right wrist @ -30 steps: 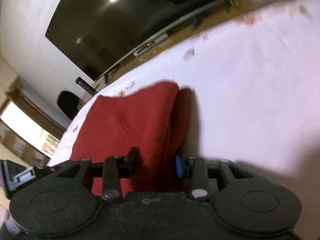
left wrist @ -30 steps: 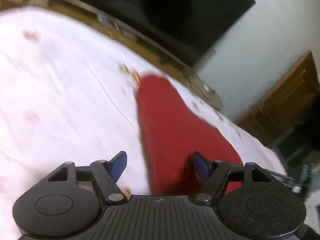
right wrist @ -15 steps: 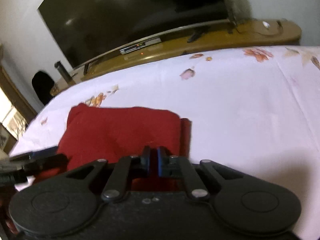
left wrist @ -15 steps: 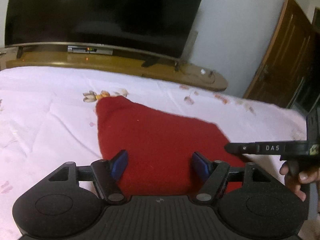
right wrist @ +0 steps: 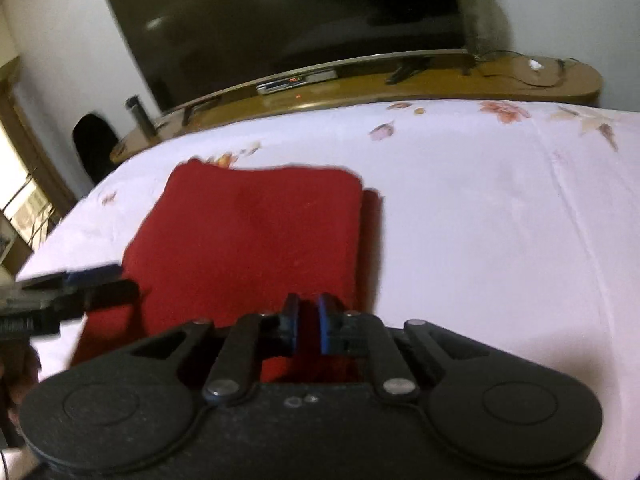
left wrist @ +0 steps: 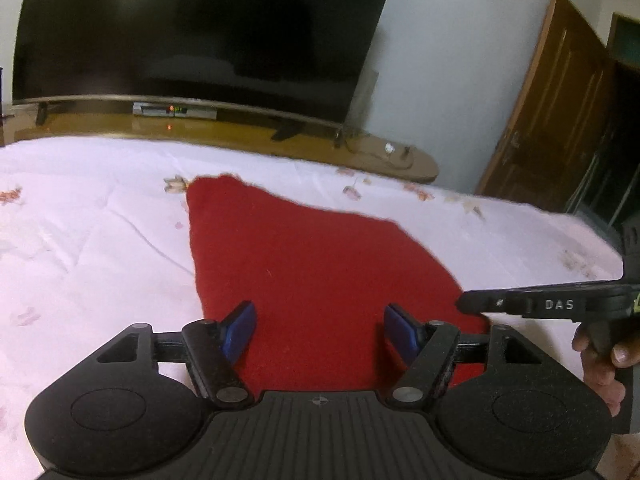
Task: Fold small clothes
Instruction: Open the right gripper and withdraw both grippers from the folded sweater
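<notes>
A red cloth [left wrist: 312, 272] lies folded flat on the white floral bedsheet [left wrist: 88, 240]. In the left wrist view my left gripper [left wrist: 320, 326] is open, its blue pads spread over the cloth's near edge. My right gripper shows at the right of that view [left wrist: 520, 304], at the cloth's right corner. In the right wrist view the red cloth [right wrist: 248, 240] lies ahead and my right gripper [right wrist: 307, 322] is shut on its near right edge, red fabric showing between the blue pads. The left gripper shows at the left of that view [right wrist: 80, 284].
A large dark TV [left wrist: 200, 28] stands on a low wooden console [left wrist: 240, 132] beyond the bed. A wooden door [left wrist: 552, 112] is at the right. A dark chair [right wrist: 96, 144] stands left of the bed in the right wrist view.
My right gripper has closed from open onto the cloth's near edge. My left gripper swung round to face the TV and stays open over the cloth.
</notes>
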A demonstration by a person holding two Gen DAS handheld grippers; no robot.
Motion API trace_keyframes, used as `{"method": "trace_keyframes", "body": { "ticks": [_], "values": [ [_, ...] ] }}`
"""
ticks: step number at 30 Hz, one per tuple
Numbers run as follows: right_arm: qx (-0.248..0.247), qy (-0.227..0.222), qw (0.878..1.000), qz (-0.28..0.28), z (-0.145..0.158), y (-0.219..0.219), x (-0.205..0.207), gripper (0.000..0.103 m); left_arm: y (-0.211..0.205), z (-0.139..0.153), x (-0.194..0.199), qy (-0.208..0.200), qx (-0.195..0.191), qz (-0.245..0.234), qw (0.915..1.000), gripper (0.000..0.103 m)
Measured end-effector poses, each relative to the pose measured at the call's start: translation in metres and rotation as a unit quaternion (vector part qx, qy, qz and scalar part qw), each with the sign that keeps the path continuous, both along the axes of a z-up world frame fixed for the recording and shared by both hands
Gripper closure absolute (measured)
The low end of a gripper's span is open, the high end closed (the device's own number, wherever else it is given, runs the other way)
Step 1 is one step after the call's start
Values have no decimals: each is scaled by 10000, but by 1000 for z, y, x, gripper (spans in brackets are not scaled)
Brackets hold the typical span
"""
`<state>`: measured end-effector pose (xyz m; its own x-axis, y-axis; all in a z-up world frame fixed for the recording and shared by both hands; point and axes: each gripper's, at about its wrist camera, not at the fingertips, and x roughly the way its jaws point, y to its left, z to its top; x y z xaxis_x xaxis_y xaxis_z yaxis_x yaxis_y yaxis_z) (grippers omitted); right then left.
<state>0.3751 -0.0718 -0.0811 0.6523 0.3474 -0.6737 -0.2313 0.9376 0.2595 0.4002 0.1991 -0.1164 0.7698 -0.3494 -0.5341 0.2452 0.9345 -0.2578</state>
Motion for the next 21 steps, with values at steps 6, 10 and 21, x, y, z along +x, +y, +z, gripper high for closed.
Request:
{"method": "trace_keyframes", "body": {
  "ticks": [6, 10, 21],
  "values": [
    [-41, -240, 9979, 598, 20, 8, -50, 82, 6, -10, -47, 241, 155, -96, 9995, 32],
    [-486, -12, 9940, 981, -1, 17, -71, 88, 15, -32, -64, 595, 281, 84, 9978, 32],
    [-416, -544, 9974, -206, 47, -13, -125, 23, -4, 42, -148, -139, 140, 930, 9955, 0]
  ]
}}
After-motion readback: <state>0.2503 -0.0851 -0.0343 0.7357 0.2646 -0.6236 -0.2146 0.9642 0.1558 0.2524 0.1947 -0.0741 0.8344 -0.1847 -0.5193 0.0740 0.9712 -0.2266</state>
